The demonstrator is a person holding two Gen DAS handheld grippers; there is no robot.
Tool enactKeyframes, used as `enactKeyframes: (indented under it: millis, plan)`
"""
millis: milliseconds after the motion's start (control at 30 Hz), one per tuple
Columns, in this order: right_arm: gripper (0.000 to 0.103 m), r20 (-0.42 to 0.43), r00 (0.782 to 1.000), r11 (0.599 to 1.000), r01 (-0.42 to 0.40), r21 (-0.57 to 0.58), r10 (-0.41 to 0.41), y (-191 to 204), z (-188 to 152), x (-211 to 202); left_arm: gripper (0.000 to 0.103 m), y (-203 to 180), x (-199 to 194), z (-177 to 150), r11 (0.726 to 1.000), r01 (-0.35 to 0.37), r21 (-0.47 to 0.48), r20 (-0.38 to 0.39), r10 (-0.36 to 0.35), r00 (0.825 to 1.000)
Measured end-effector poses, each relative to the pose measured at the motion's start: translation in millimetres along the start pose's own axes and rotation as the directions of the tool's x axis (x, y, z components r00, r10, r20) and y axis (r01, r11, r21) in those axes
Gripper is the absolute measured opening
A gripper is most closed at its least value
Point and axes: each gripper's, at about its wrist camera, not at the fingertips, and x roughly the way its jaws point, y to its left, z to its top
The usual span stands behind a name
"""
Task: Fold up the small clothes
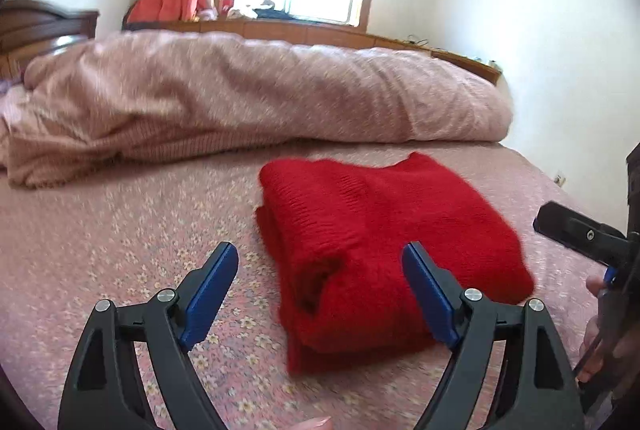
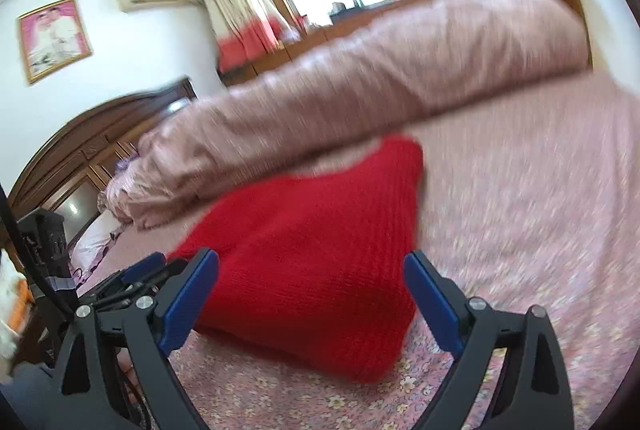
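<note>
A folded red sweater (image 1: 384, 254) lay on the bed (image 1: 120, 230), on the flowered sheet in front of the rolled pink quilt (image 1: 256, 98) along the bed's far edge. The left hand-held gripper (image 1: 320, 294) and the right hand-held gripper (image 2: 312, 302) hovered near the sweater, both released, jaws spread, grasping nothing.

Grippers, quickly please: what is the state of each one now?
Left gripper: open, holding nothing, above the red sweater.
Right gripper: open, holding nothing.
</note>
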Motion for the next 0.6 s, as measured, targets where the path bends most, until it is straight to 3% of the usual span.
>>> enactKeyframes:
  millis: [167,333,467,600]
  plan:
    - [0.102,0.084,0.995,0.991,0.061,-0.122,-0.051,26,-3,-39,0.086,-24,-29,4,0.998,-0.017,0.066,0.059,0.013,0.998]
    - [0.103,0.148,0.989,0.991,0.044,-0.125,-0.025,33,-14,-71,0.098,-32,-47,1,0.999,0.026,0.040,0.098,-0.030,0.995]
    - [0.103,0.195,0.975,0.959,0.154,-0.238,-0.108,39,-28,-81,0.098,-34,-42,-9,0.997,-0.030,0.071,0.118,0.021,0.993]
    - [0.103,0.201,0.969,0.951,0.194,-0.241,-0.147,36,-33,-76,0.098,-38,-27,-25,0.988,-0.066,0.138,0.095,0.053,0.994]
